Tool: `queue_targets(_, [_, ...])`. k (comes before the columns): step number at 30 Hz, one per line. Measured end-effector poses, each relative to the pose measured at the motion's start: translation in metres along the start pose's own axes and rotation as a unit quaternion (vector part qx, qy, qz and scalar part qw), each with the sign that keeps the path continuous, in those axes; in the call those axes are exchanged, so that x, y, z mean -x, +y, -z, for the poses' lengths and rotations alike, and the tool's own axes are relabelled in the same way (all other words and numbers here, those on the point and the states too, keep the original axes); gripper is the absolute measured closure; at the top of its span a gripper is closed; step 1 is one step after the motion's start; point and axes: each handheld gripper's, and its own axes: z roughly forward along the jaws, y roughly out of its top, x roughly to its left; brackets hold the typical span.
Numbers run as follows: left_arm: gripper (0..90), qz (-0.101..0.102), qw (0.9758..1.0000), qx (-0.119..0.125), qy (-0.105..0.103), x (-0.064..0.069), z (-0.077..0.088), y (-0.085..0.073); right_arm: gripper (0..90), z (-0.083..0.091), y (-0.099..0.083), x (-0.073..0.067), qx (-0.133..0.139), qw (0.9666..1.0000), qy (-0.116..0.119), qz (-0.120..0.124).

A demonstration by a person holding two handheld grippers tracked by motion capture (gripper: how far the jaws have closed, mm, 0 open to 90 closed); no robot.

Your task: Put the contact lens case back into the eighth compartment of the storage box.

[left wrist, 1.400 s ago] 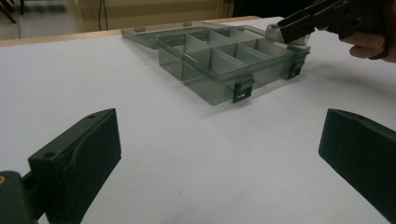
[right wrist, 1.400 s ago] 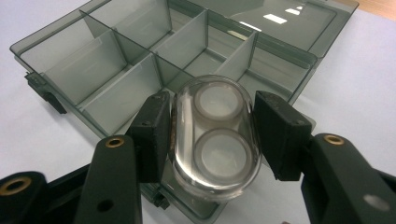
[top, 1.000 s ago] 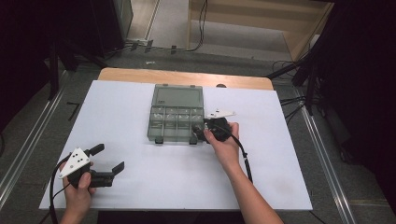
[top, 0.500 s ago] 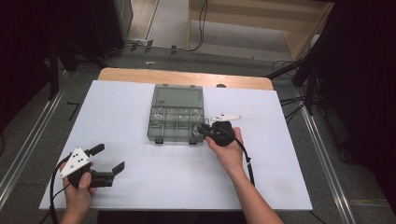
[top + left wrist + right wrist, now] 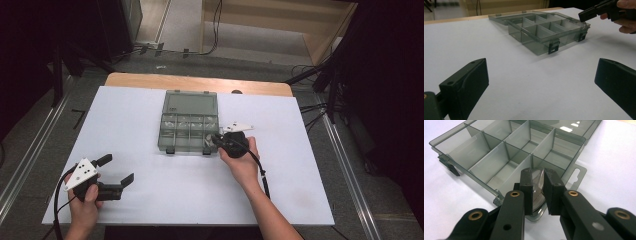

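The right claw (image 5: 538, 192) has just been closing and now pinches a clear divider (image 5: 537, 185) in the near right corner compartment of the grey compartment box (image 5: 189, 122). The box lies open at the middle of the white surface (image 5: 150, 200). Well left of the box, nearer the person, the left claw (image 5: 116, 170) rests with jaws wide, holding nothing.

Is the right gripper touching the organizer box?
Touching: in the right gripper view, the right gripper has its jaws clamped on the corner wall of the organizer box.
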Motion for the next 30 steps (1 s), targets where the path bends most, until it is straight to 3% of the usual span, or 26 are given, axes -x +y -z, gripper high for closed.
queue_targets(10, [0.0,-0.004,1.0,-0.001,-0.007,0.003,-0.007,0.007,73.4,-0.007,0.0,0.003,0.004,0.9998,0.004,-0.017])
queue_targets(18, [0.0,-0.011,0.9998,-0.001,-0.017,0.008,-0.014,0.016,35.4,0.0,-0.003,0.009,0.049,0.9975,0.042,-0.028])
queue_targets(23, [0.0,-0.018,0.9996,-0.003,-0.02,0.01,-0.019,0.023,11.4,0.006,-0.002,0.014,0.063,0.9959,0.063,-0.017])
queue_targets(27, [0.0,-0.023,0.9995,-0.004,-0.022,0.011,-0.022,0.028,6.4,0.012,-0.003,0.019,0.078,0.9939,0.075,-0.022])
queue_targets(28, [0.0,-0.025,0.9994,-0.004,-0.024,0.011,-0.023,0.029,0.1,0.014,-0.003,0.021,0.083,0.9931,0.08,-0.022])
queue_targets(30, [0.0,-0.027,0.9993,-0.004,-0.026,0.012,-0.026,0.032,0.0,0.017,-0.003,0.023,0.091,0.9915,0.091,-0.022])
